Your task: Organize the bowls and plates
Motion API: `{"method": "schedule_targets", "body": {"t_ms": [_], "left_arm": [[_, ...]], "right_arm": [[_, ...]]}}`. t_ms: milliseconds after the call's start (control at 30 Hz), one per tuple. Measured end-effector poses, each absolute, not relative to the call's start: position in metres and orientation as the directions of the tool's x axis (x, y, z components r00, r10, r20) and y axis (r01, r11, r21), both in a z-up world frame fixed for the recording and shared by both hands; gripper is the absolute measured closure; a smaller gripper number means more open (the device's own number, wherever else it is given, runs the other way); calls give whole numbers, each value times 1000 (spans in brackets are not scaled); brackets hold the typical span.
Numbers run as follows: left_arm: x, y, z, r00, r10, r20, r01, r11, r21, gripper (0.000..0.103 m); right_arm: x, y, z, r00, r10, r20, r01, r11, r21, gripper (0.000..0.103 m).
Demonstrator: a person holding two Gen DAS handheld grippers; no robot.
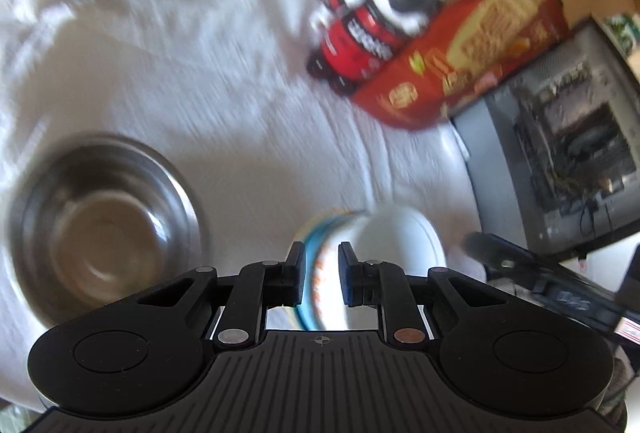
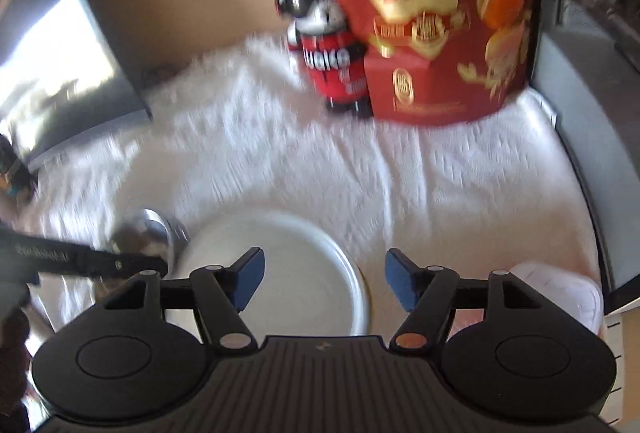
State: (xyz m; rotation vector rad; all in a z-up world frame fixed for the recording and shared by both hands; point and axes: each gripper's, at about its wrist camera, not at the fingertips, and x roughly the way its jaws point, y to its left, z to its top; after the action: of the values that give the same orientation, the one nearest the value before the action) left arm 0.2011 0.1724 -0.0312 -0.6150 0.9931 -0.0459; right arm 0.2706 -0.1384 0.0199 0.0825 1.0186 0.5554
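In the left wrist view my left gripper point(image 1: 322, 273) is shut on the rim of a white bowl with a blue band and orange marks point(image 1: 324, 253), held tilted above a white plate point(image 1: 400, 237). A steel bowl point(image 1: 104, 229) sits on the white cloth to the left. In the right wrist view my right gripper point(image 2: 324, 283) is open and empty, hovering over the right edge of the white plate point(image 2: 304, 273). The steel bowl point(image 2: 144, 233) shows at the plate's left, partly hidden by the left gripper's body point(image 2: 80, 257).
A red quail-eggs box point(image 2: 432, 13) and a red-and-black panda figure point(image 2: 324, 45) stand at the back of the white cloth point(image 2: 440, 193). A grey open computer case point(image 1: 560, 153) bounds the right side. A pinkish-white lid or container point(image 2: 560, 293) lies at the right.
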Motion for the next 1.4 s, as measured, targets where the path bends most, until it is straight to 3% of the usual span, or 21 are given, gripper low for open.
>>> {"method": "schedule_targets", "body": {"t_ms": [167, 367, 567, 867, 1167, 1400], "left_arm": [[177, 238, -28, 592, -175, -787, -343, 829, -442, 84], [152, 303, -47, 543, -10, -840, -442, 847, -296, 83], [153, 333, -82, 496, -74, -865, -412, 857, -309, 83], [173, 337, -121, 440, -132, -888, -318, 902, -292, 76], [190, 329, -147, 392, -138, -910, -329, 902, -278, 76], [207, 322, -147, 407, -117, -906, -296, 921, -252, 75]], "right_arm": [[252, -107, 42, 428, 564, -706, -429, 814, 391, 33], [209, -25, 37, 343, 641, -687, -510, 741, 438, 31], [166, 49, 1, 301, 566, -768, -535, 766, 355, 31], [149, 67, -61, 337, 403, -851, -280, 906, 318, 30], [149, 78, -96, 272, 477, -835, -218, 876, 430, 31], [161, 81, -94, 305, 461, -833, -235, 884, 404, 30]]}}
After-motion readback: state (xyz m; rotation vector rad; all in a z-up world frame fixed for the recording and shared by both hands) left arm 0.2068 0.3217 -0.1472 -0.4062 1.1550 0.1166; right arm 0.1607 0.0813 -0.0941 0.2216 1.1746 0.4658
